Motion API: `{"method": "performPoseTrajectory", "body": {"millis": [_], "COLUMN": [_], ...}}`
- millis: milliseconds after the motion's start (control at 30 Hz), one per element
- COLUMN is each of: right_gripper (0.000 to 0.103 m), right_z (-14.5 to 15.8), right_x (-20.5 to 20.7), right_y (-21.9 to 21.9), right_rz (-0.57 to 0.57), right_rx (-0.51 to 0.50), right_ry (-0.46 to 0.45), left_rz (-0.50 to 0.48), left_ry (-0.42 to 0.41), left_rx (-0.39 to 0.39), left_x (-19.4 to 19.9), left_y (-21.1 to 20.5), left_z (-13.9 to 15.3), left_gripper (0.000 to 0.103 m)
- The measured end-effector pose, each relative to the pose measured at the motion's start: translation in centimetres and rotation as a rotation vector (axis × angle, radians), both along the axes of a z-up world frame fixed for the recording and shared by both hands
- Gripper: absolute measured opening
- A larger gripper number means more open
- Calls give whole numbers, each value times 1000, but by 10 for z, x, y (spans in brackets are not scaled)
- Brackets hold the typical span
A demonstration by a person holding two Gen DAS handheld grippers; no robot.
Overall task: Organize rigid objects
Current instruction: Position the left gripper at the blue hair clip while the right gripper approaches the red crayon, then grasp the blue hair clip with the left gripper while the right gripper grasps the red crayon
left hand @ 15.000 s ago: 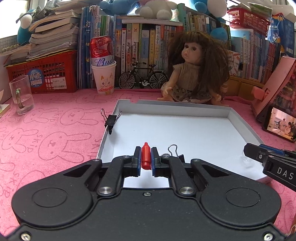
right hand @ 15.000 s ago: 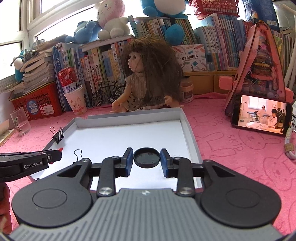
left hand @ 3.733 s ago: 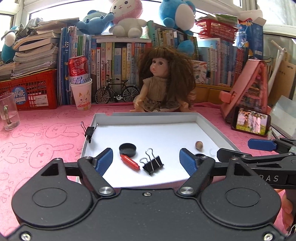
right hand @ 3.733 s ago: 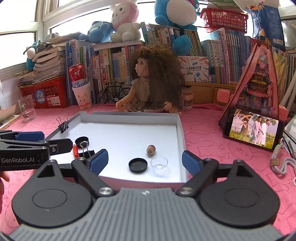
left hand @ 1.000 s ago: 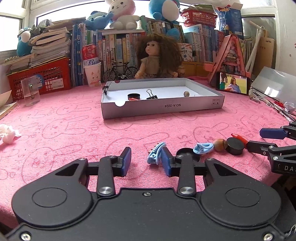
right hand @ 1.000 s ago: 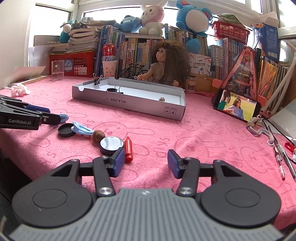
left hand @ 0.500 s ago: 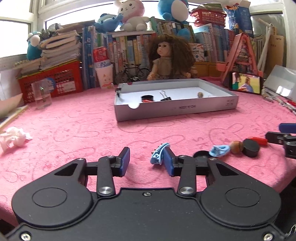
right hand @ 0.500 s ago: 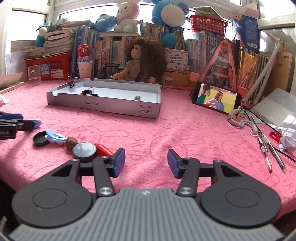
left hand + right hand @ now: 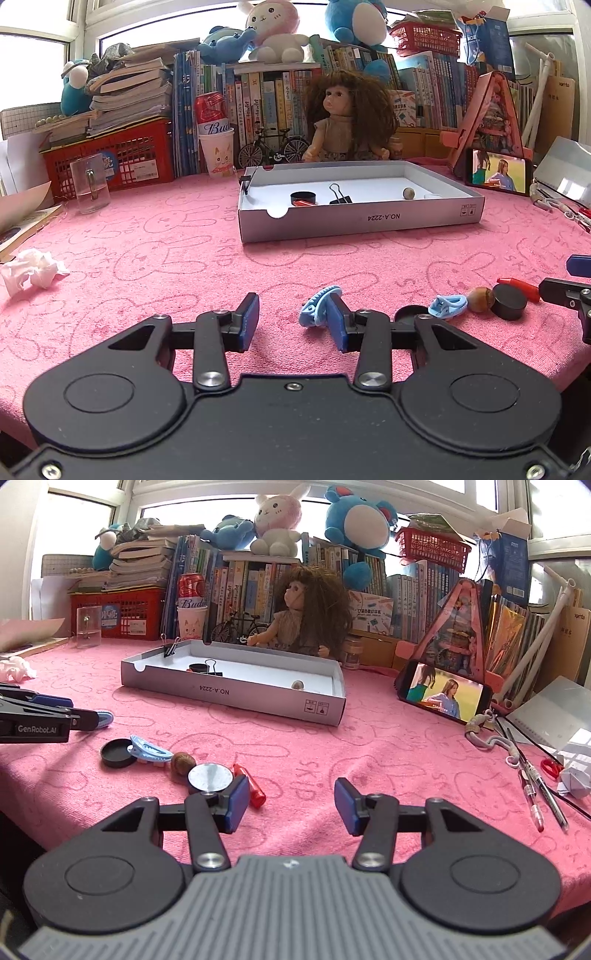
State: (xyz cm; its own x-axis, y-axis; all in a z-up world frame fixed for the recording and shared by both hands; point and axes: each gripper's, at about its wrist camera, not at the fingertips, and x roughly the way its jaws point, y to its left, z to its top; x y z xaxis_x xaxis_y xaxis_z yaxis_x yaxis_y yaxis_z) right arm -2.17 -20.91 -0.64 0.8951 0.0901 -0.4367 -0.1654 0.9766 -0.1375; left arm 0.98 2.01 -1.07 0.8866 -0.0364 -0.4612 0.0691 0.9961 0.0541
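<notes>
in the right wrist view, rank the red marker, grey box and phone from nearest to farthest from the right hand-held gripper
1. Red marker: nearest, beside the left finger of the right hand-held gripper.
2. Grey box: mid-table, ahead and left.
3. Phone: about as far, ahead and right; too close to call against the box.

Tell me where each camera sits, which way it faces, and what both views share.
Left wrist: rides the left gripper, low at the table's near edge, facing the grey box and bookshelf; the right gripper's tip pokes in at right.
Right wrist: rides the right gripper, facing the same way; the left gripper enters at left.
Shared: the box, doll, black cap and blue hair clips.
</notes>
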Motion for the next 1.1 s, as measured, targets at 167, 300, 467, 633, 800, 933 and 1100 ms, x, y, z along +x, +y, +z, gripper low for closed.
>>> {"method": "performPoseTrajectory", "body": {"millis": [167, 300, 467, 633, 800, 933, 1100], "right_gripper": [48, 25, 4, 4, 12, 35, 49], "right_z": [-6, -9, -8, -9, -8, -5, -4], "right_x": [3, 10, 21, 33, 42, 37, 31], "right_y": [7, 7, 1, -9, -17, -21, -8], "right_rz": [18, 16, 17, -18, -94, -93, -69], "right_rx": [-20, -2, 18, 12, 14, 100, 151], "right_ry": [30, 43, 55, 56, 53, 56, 59], "left_rz": [-2, -2, -3, -3, -3, -2, 7], "left_ry": [4, 6, 6, 9, 9, 15, 14], "left_rx": [-2, -1, -1, -1, -1, -12, -2], "left_x": [0, 0, 0, 1, 1, 1, -1], "left_y": [0, 0, 0, -1, -1, 1, 4], "left_z": [-1, -1, -2, -2, -2, -2, -1], "left_gripper": [39, 39, 39, 39, 39, 39, 40]}}
